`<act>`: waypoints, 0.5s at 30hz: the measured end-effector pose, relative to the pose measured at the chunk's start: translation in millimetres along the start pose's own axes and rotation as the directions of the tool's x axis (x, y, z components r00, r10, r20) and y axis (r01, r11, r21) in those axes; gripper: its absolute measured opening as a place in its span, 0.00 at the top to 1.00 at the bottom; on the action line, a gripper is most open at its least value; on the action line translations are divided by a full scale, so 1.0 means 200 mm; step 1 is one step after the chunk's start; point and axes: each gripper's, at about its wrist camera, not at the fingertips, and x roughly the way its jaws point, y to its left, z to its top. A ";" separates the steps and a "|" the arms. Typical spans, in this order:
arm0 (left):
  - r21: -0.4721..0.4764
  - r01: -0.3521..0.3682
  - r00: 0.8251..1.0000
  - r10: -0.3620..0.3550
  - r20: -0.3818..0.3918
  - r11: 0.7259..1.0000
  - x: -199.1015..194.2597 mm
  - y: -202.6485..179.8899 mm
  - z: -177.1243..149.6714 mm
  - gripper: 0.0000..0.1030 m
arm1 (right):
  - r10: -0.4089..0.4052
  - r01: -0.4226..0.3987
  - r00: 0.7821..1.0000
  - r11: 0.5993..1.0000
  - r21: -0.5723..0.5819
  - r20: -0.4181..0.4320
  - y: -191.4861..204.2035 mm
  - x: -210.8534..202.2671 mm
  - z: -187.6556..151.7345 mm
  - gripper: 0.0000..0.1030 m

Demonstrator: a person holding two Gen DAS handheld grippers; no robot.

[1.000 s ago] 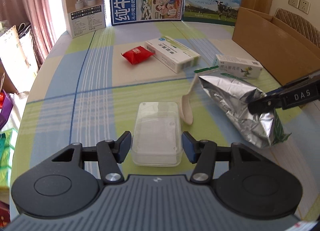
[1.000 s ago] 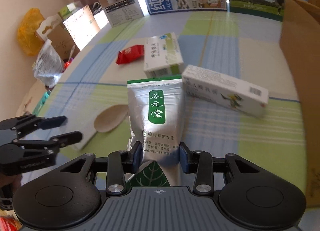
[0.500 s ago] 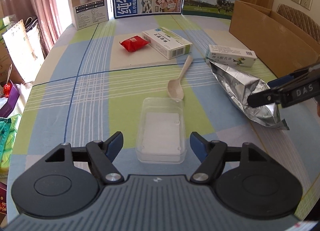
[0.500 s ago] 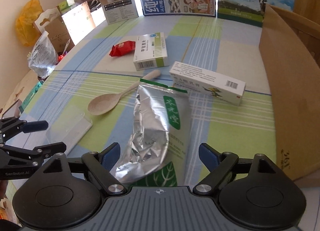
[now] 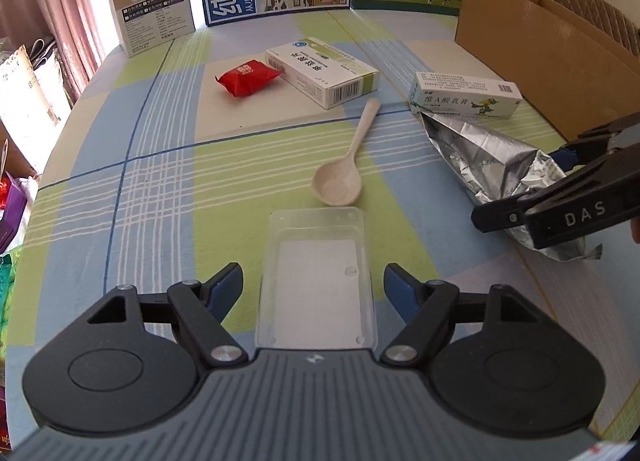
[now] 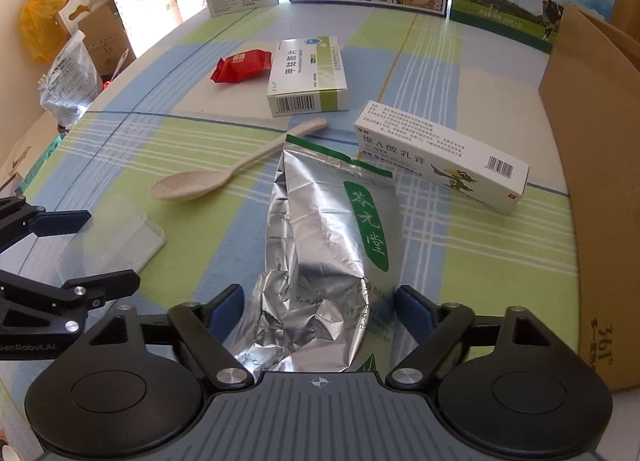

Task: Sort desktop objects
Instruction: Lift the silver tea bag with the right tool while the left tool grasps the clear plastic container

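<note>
A clear plastic box point(image 5: 318, 261) lies on the checked tablecloth between the jaws of my left gripper point(image 5: 313, 275). The jaws are opening and the blue pads stand clear of its sides. A silver foil pouch point(image 6: 332, 229) with a green label lies flat, its lower end between the jaws of my right gripper point(image 6: 320, 293). These jaws are closing, with a gap still showing at the left pad. A beige spoon point(image 5: 340, 181) rests between the box and the pouch. Farther back lie a red packet point(image 5: 248, 77), a white and green medicine box point(image 5: 324, 71) and a long ointment carton point(image 6: 440, 157).
An open cardboard box point(image 6: 592, 141) stands along the right edge of the table. Milk cartons and a white product box point(image 5: 150, 13) line the far edge. Bags and boxes crowd the floor on the left. The two grippers sit close together, side by side.
The left jaws have spread away from the clear box. The right jaws let go of the pouch, which dropped from upright to flat, then narrowed again. Both views now look across more of the table.
</note>
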 end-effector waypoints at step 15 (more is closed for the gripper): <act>0.002 -0.027 1.000 0.027 -0.013 1.000 0.01 -0.03 0.01 0.49 | -0.009 0.010 1.000 0.999 -0.033 0.003 0.01 0.01 -0.02 0.25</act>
